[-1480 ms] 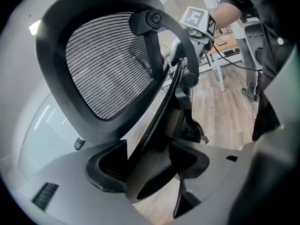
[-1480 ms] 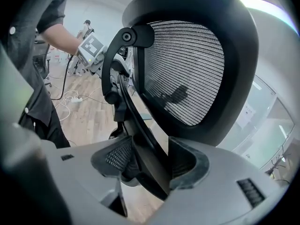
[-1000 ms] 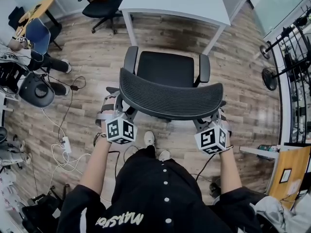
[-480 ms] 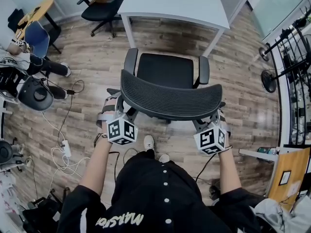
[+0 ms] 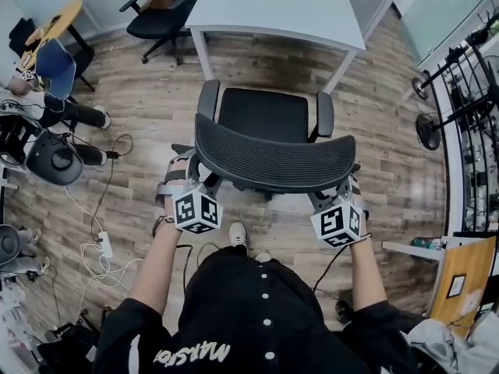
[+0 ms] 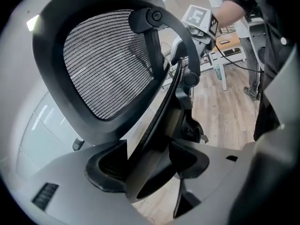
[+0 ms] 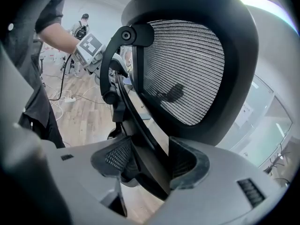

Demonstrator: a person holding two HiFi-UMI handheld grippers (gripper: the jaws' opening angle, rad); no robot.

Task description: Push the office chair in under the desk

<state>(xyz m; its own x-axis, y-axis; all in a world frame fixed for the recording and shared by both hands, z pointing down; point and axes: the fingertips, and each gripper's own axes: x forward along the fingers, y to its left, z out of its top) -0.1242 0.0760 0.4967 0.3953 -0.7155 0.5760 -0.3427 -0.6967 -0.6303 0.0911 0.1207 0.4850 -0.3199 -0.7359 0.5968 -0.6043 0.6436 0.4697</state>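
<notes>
The black mesh office chair [image 5: 265, 114] stands on the wood floor, its seat facing the white desk [image 5: 273, 6] just beyond it. Its curved backrest [image 5: 273, 162] is nearest me. My left gripper [image 5: 196, 185] is closed on the backrest's left edge, and my right gripper [image 5: 343, 197] on its right edge. In the left gripper view the backrest frame [image 6: 154, 125] sits between the pads of the left gripper [image 6: 147, 161]. In the right gripper view the frame [image 7: 140, 125] likewise fills the gap of the right gripper [image 7: 150, 161].
A second black chair [image 5: 160, 10] stands left of the desk. A seated person's legs [image 5: 70, 111], a blue chair [image 5: 54, 65] and loose cables [image 5: 101, 244] lie to the left. Stands and a fan [image 5: 429, 127] line the right side.
The chair has rolled a little toward the desk, with both grippers following on the backrest. The gap between seat and desk edge has narrowed slightly.
</notes>
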